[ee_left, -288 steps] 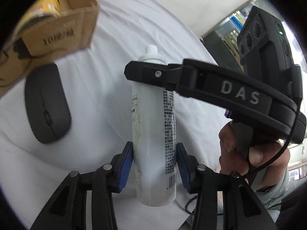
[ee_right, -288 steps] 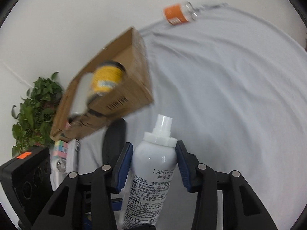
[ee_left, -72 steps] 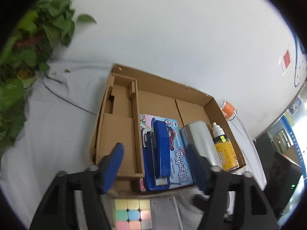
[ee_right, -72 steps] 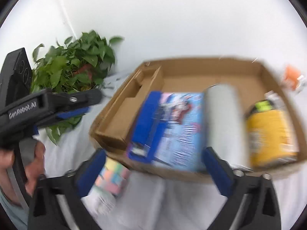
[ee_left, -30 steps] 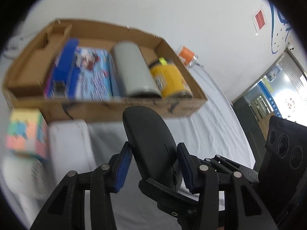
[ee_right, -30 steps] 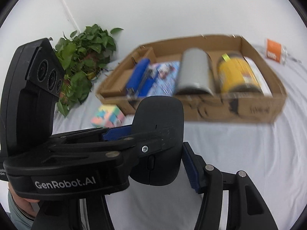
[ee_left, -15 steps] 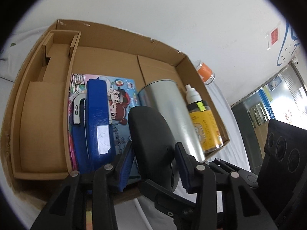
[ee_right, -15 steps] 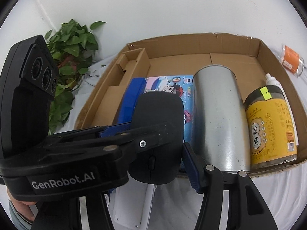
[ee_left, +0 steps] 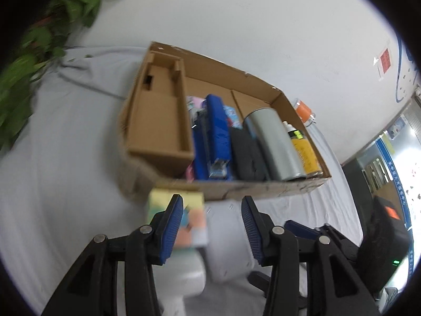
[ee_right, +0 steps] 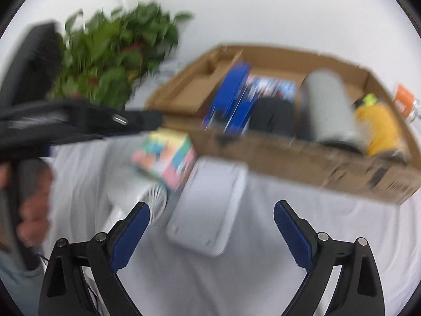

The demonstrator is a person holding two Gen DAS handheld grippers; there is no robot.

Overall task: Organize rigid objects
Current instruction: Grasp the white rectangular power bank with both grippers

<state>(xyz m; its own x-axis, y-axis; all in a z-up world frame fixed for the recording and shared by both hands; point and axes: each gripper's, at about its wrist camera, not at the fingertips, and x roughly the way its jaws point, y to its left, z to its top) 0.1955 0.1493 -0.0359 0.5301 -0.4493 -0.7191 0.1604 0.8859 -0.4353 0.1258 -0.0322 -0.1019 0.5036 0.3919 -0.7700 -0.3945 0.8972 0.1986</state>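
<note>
The black mouse (ee_left: 246, 155) now lies in the cardboard box (ee_left: 236, 187), in the middle of the left wrist view, between the blue stapler (ee_left: 217, 134) and the silver can (ee_left: 273, 144), with the yellow bottle (ee_left: 305, 155) at the box's right end. Both grippers are clear of it. The left gripper (ee_left: 211, 226) stands partly open with nothing between its fingers (ee_left: 172, 223); the right gripper (ee_right: 211, 234) has just been opening and its fingers (ee_right: 131, 229) stand wide and empty at the bottom of the right wrist view. Left on the white-clothed desk (ee_right: 289, 237), below the box in the frame, are a colour cube (ee_right: 168, 158), a white flat case (ee_right: 210, 205) and a small white fan (ee_right: 147, 200), close together. The next pick is probably one of these. To do it well, slow the hands first, since both views are blurred, then centre one gripper over a single item, the case being nearest the right fingers, straddle its narrow sides, and close only when the neighbours are clear.
</note>
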